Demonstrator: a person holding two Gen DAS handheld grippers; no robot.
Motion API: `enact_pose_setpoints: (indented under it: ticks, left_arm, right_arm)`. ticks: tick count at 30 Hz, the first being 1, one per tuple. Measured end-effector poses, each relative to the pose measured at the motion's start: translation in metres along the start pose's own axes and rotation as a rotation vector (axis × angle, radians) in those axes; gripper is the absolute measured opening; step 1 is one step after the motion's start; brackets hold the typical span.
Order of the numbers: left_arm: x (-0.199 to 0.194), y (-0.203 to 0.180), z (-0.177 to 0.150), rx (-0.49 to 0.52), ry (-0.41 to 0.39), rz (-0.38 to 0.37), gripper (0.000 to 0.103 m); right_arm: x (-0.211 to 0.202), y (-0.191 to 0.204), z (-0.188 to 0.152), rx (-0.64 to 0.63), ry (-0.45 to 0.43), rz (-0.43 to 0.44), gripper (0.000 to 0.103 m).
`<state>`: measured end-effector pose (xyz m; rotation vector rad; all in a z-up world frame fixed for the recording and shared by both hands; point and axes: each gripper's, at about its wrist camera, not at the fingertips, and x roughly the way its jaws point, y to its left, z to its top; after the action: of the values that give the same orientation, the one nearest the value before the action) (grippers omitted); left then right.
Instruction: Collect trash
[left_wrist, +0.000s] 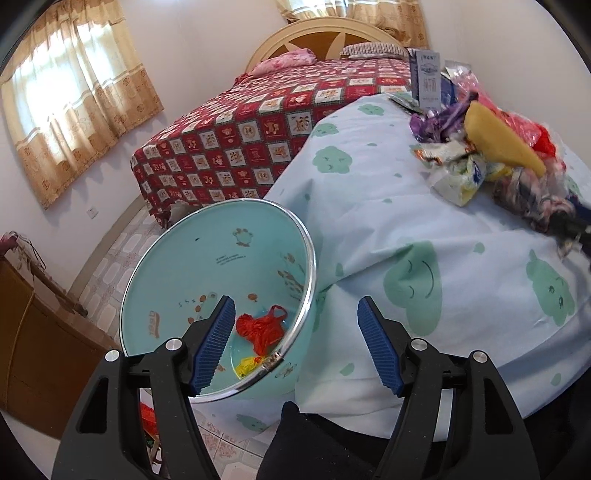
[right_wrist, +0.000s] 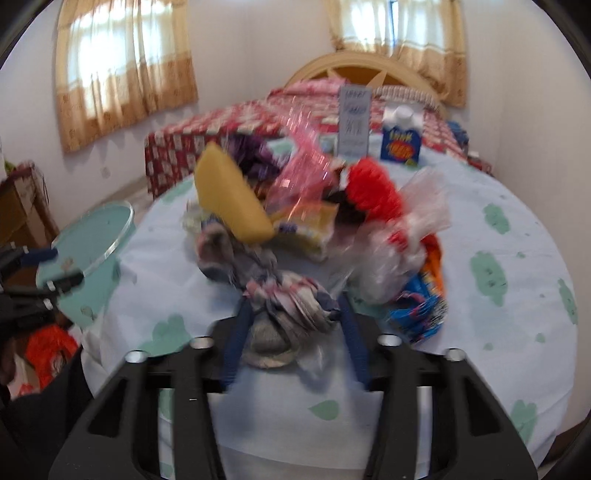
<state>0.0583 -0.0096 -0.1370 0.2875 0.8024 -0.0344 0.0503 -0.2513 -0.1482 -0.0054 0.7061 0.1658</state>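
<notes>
A pale teal trash bin (left_wrist: 221, 266) leans at the table's left edge; it holds a crumpled red bag (left_wrist: 260, 326) and a yellow scrap (left_wrist: 246, 366). My left gripper (left_wrist: 295, 306) is open and empty, its fingers astride the bin's near rim. A pile of trash (right_wrist: 314, 221) lies on the cloth-covered table (right_wrist: 498, 332): a yellow sponge (right_wrist: 231, 195), red and pink plastic, wrappers. My right gripper (right_wrist: 291, 314) is closed around a crumpled grey-pink wad (right_wrist: 284, 306) at the pile's near side. The right wrist view is blurred. The bin also shows there (right_wrist: 92, 251).
A tall grey box (right_wrist: 354, 122) and a blue carton (right_wrist: 400, 138) stand at the table's far side. A bed with a red patterned cover (left_wrist: 258, 133) lies behind. A wooden cabinet (left_wrist: 33, 332) stands at the left. An orange bag (right_wrist: 48, 350) lies on the floor.
</notes>
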Motion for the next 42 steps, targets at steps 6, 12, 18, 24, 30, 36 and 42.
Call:
enact_pose_setpoints:
  ticks: [6,12,18,24,30,36,42]
  left_arm:
    - [-0.005,0.001,0.005,-0.01,-0.017,-0.012,0.068]
    - [-0.005,-0.004,0.008,-0.008,-0.02,-0.015,0.068]
    - [-0.008,-0.021,0.012,0.008,-0.024,-0.049,0.068]
    - [-0.014,-0.052,0.025,0.04,-0.047,-0.097,0.068]
    - [-0.02,-0.096,0.04,0.078,-0.072,-0.149,0.068]
    - [-0.023,-0.135,0.056,0.111,-0.089,-0.214,0.068]
    - [-0.012,-0.163,0.071,0.125,-0.061,-0.281,0.061]
  right_arm:
    - [-0.024,0.0,0.002,-0.015,-0.055,0.032,0.015]
    - [-0.056,-0.015,0.009,0.004,-0.123,0.02,0.015]
    - [-0.072,-0.046,0.014,0.072,-0.165,-0.009,0.015]
    - [-0.08,-0.072,0.009,0.115,-0.192,-0.058,0.015]
    - [-0.093,-0.083,0.005,0.14,-0.235,-0.064,0.015]
    - [-0.097,-0.112,0.001,0.162,-0.25,-0.195,0.015]
    - [-0.084,-0.132,-0.01,0.215,-0.217,-0.167,0.015]
